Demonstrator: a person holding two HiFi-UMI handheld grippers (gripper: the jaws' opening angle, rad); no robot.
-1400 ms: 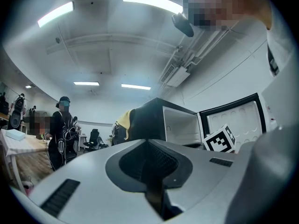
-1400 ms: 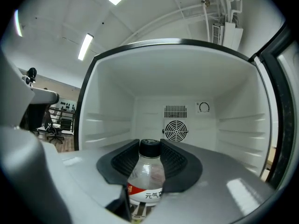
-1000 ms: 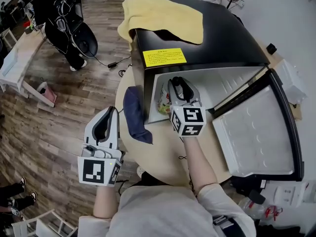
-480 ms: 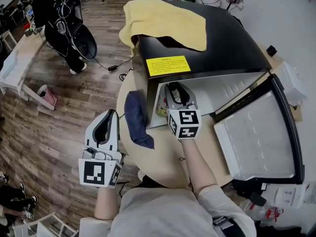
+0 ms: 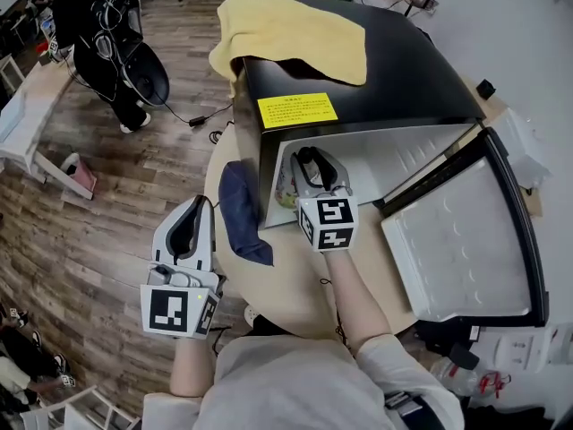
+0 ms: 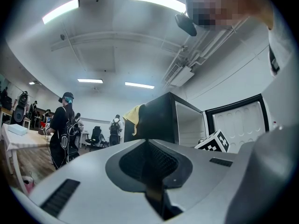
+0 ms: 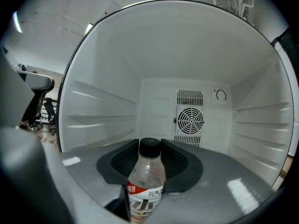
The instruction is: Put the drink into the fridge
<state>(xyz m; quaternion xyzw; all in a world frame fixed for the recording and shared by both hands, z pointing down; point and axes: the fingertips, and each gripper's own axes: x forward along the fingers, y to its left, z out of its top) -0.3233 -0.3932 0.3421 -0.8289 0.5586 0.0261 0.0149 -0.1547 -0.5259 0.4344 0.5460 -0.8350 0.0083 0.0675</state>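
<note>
My right gripper [image 5: 310,158] reaches into the open front of the black mini fridge [image 5: 385,70] and is shut on a clear drink bottle [image 7: 146,181] with a black cap and a red and white label. In the right gripper view the bottle stands upright between the jaws of that gripper [image 7: 149,164], with the white fridge interior [image 7: 154,92] and its round fan grille [image 7: 190,120] straight ahead. A bit of the bottle's label [image 5: 287,189] shows beside the gripper. My left gripper [image 5: 195,213] hangs off the table's left side, jaws together and holding nothing.
The fridge door [image 5: 466,240] is swung wide open to the right. A yellow cloth [image 5: 295,30] drapes over the fridge top. A dark blue cloth [image 5: 240,213] lies on the round table [image 5: 295,285] left of the fridge. A person in black [image 5: 107,43] stands at far left.
The right gripper with the bottle has shifted slightly left at the fridge opening. The left gripper has barely moved.
</note>
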